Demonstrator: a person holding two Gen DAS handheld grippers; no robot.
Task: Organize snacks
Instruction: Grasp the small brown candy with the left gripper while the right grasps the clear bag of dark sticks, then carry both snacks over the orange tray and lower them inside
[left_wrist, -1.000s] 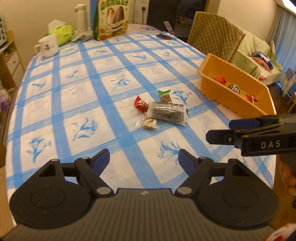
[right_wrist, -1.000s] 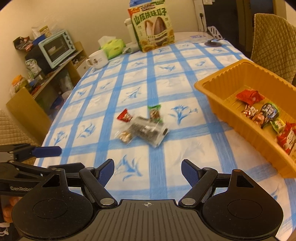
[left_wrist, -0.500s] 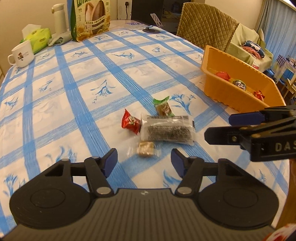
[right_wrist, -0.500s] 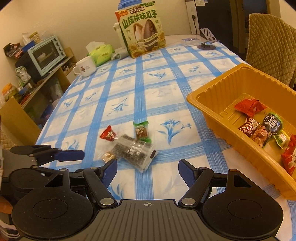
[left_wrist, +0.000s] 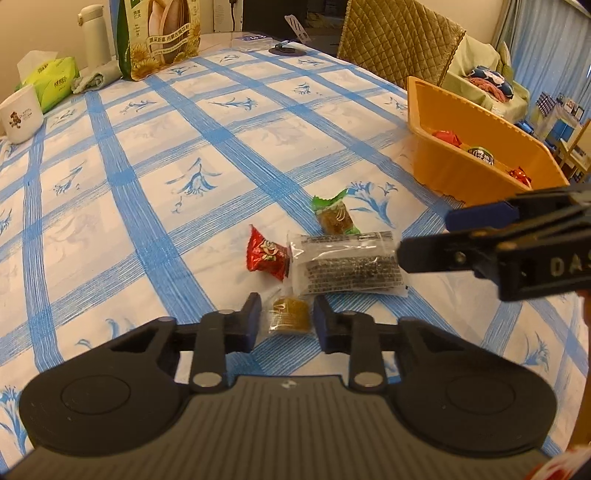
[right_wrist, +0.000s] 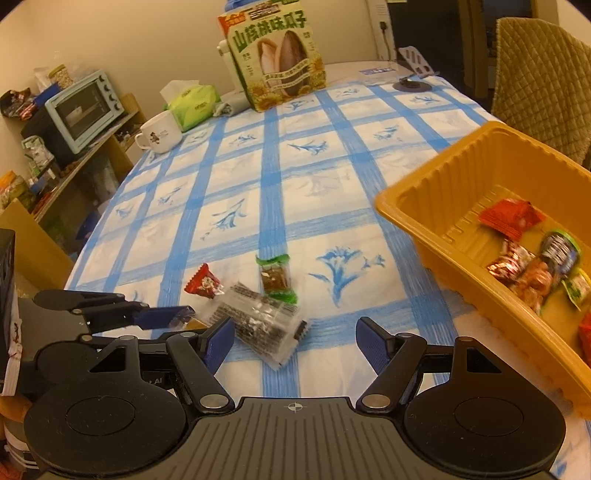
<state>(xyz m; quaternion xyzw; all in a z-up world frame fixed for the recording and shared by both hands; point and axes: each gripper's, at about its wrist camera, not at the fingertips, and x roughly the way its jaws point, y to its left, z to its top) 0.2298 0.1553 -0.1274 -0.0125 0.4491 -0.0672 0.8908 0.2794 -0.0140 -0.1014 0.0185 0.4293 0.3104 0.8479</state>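
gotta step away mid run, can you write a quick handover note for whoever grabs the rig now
Left gripper: jaws around the small brown candy on the table, closing or just shut; contact unclear.
Right gripper: open, empty, hovering near the clear dark-snack packet.
Still on the tablecloth: red candy, green-wrapped candy, the packet, the brown candy.
Done: several snacks already in the orange tray.
Left: move those four into the tray.
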